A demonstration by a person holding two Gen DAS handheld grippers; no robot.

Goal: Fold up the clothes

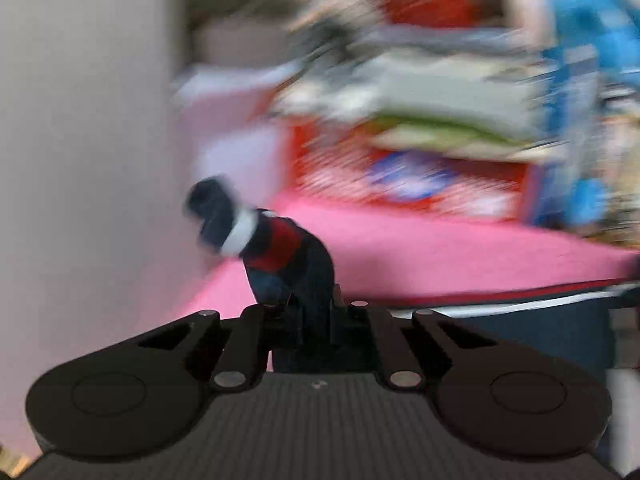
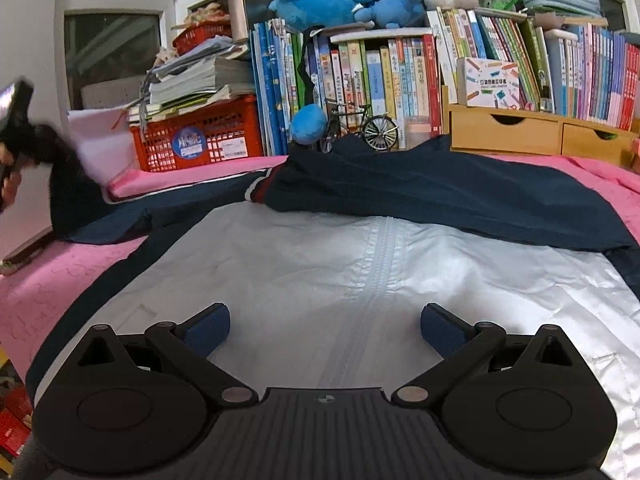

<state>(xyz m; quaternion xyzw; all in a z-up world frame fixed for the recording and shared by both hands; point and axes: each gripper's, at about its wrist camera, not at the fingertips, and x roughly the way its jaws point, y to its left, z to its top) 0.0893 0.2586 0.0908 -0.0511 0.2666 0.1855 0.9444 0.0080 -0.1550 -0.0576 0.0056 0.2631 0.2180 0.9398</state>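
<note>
A navy jacket lies opened on the pink bedspread point(image 2: 60, 280), its white lining point(image 2: 320, 264) and zip facing up. One navy sleeve point(image 2: 440, 188) with a red and white cuff is folded across the top. My right gripper point(image 2: 325, 332) hovers just over the lining, open, with nothing between its blue pads. In the blurred left wrist view, my left gripper point(image 1: 316, 304) is shut on the other sleeve, whose striped cuff point(image 1: 272, 244) sticks up beyond the jaws. That sleeve point(image 2: 68, 184) rises off the bed at the far left.
Behind the bed stand a red crate point(image 2: 200, 140) stacked with papers, a row of books point(image 2: 360, 68), wooden drawers point(image 2: 520, 132), blue plush toys point(image 2: 340, 0) and a model bicycle point(image 2: 360, 128). A pale wall point(image 1: 80, 120) closes the left side.
</note>
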